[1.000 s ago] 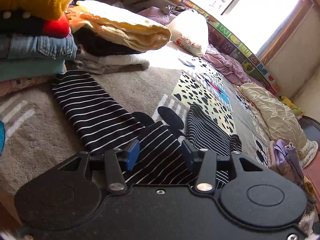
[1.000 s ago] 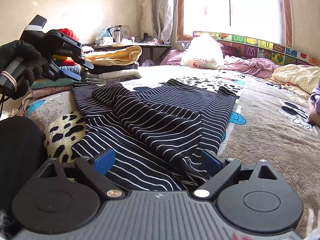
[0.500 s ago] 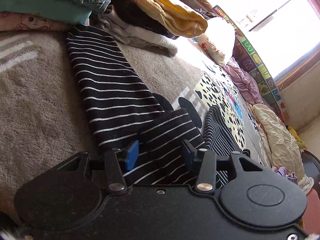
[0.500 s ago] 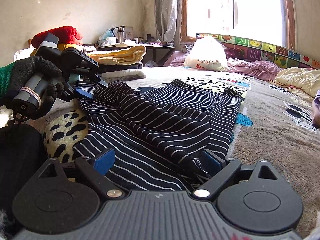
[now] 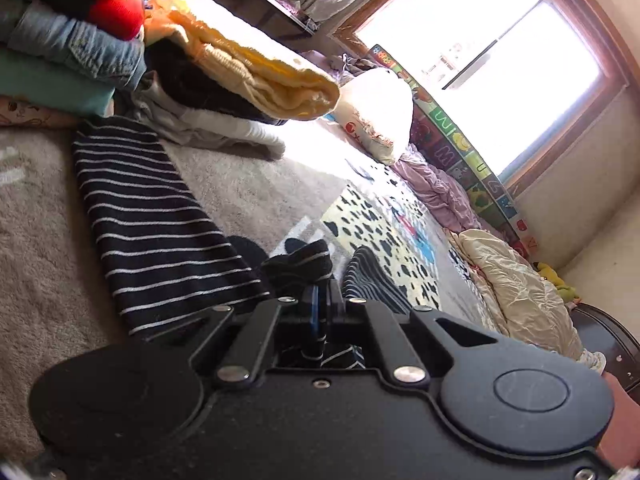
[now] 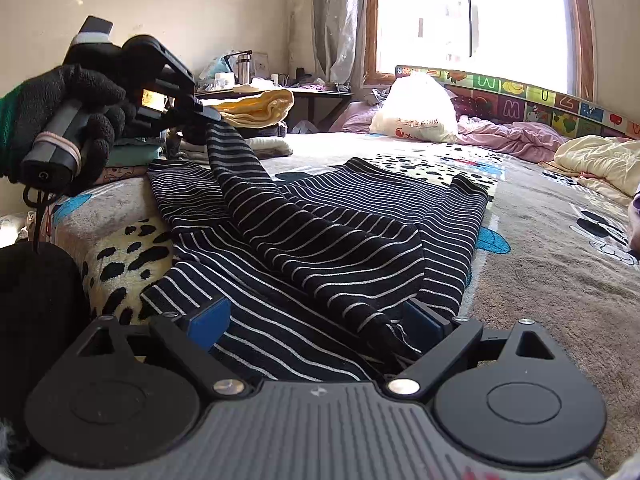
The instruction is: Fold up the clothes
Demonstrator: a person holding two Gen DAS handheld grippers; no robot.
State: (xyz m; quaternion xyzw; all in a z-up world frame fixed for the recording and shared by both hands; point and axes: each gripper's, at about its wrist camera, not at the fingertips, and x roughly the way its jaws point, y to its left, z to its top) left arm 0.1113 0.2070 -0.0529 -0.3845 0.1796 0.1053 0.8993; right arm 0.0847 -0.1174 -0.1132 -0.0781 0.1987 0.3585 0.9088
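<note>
The left hand-held gripper (image 5: pixel 320 312) is pinching a lifted fold of the soft, light striped knit garment (image 6: pixel 328 240) lying on the bed (image 6: pixel 540 280); the right hand-held gripper (image 6: pixel 316 320) is hovering unclenched over the near hem, a sound second hold.

folded stack (image 5: pixel 72 52) cut off at left, window (image 6: pixel 472 12) overexposed

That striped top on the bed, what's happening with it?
A person is folding the striped top with two handheld grippers. The left gripper, held in a gloved hand, is shut on a pinch of the fabric and holds it above the bed. The right gripper is open, low over the near edge.
</note>
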